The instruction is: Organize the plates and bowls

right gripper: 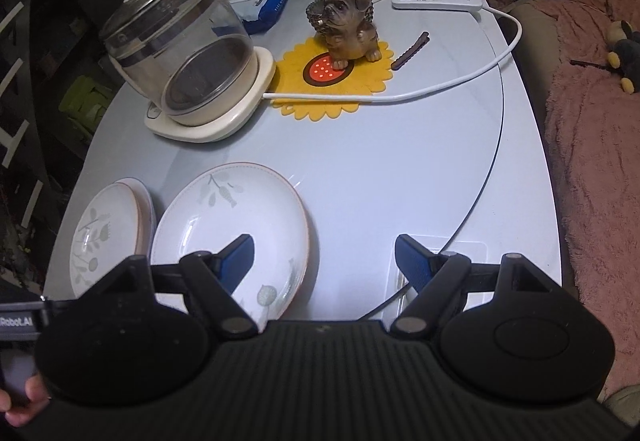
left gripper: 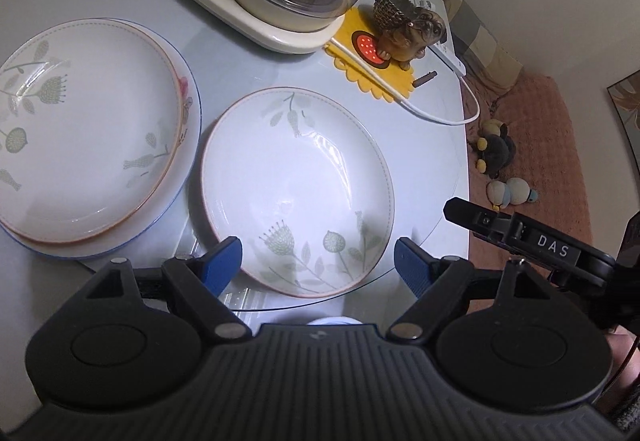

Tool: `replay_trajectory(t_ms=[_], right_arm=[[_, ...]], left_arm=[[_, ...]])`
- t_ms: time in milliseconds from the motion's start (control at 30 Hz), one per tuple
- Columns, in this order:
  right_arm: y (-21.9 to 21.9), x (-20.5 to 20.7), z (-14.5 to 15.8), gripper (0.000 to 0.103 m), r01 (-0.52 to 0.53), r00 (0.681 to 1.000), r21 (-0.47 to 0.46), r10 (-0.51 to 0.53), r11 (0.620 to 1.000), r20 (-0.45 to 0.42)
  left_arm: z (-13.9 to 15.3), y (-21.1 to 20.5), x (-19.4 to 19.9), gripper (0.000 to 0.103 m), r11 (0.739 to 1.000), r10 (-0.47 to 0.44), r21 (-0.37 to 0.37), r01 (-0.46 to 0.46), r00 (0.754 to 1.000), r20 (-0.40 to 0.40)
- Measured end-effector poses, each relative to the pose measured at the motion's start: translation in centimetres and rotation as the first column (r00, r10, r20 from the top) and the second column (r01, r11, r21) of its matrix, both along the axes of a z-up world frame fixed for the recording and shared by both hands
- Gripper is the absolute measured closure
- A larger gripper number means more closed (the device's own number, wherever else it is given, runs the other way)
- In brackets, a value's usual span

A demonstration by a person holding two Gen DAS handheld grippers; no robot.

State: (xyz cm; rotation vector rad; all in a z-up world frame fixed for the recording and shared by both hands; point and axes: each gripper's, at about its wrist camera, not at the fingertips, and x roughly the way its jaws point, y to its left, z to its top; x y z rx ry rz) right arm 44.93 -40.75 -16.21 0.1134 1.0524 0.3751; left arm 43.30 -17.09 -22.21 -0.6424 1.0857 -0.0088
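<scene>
Presently both grippers hang over the near edge of the grey table [right gripper: 360,169], angled down toward the loose plate [left gripper: 298,193], which serves as the landmark for these notes.

Loose plate: white, leaf and flower print, thin orange rim. It lies flat and alone near the table's front edge, nothing on it.

Stack [left gripper: 86,137]: just beside the loose plate on its left, not touching it as far as can be told. A matching flower-print plate sits on a larger blue-rimmed one. Judged the likely home for the loose plate, since the top piece is its twin.

Left gripper [left gripper: 318,265]: jaws spread wide, nothing between the blue pads. They straddle the loose plate's near rim from above, apparently lined up to take that edge; no contact can be made out.

Right gripper [right gripper: 324,259]: jaws also spread and empty. Its left pad hovers over the loose plate's right half, the other pad over bare table. Probably placed to steady or lift the opposite side.

Beyond the loose plate: glass kettle [right gripper: 180,49] on its cream base, and a dog figurine [right gripper: 346,27] on a yellow mat [right gripper: 372,81], with a white cord [right gripper: 460,81] crossing that mat. All are well apart from the plates and out of the likely path.
</scene>
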Motion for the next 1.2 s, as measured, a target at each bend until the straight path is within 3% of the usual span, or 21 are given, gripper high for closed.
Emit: replay_trajectory(t_ms=[367, 467, 700, 967, 1200], right_arm=[[1.5, 3.6, -2.8, 0.039, -0.099, 0.992, 0.055, 0.103, 0.994, -0.07], [2.3, 4.1, -3.5, 0.047, -0.123, 0.988, 0.062, 0.128, 0.99, -0.083], [3.1, 5.4, -4.9, 0.053, -0.133, 0.985, 0.06, 0.139, 0.989, -0.106], [3.9, 6.3, -5.7, 0.076, -0.161, 0.979, 0.062, 0.167, 0.985, -0.115], [4.4, 6.7, -6.4, 0.084, -0.18, 0.973, 0.084, 0.19, 0.98, -0.13]], left_arm=[[-2.3, 1.8, 0.7, 0.026, 0.99, 0.118, 0.078, -0.115, 0.992, -0.044], [-3.2, 2.6, 0.8, 0.034, 0.989, 0.142, 0.057, -0.139, 0.988, -0.062], [-4.9, 3.1, 0.9, 0.053, 0.986, 0.167, 0.009, -0.167, 0.983, -0.079], [-5.7, 3.5, 1.2, 0.076, 0.981, 0.192, 0.031, -0.19, 0.977, -0.088], [-6.4, 4.1, 0.9, 0.085, 0.975, 0.22, 0.018, -0.219, 0.974, -0.061]])
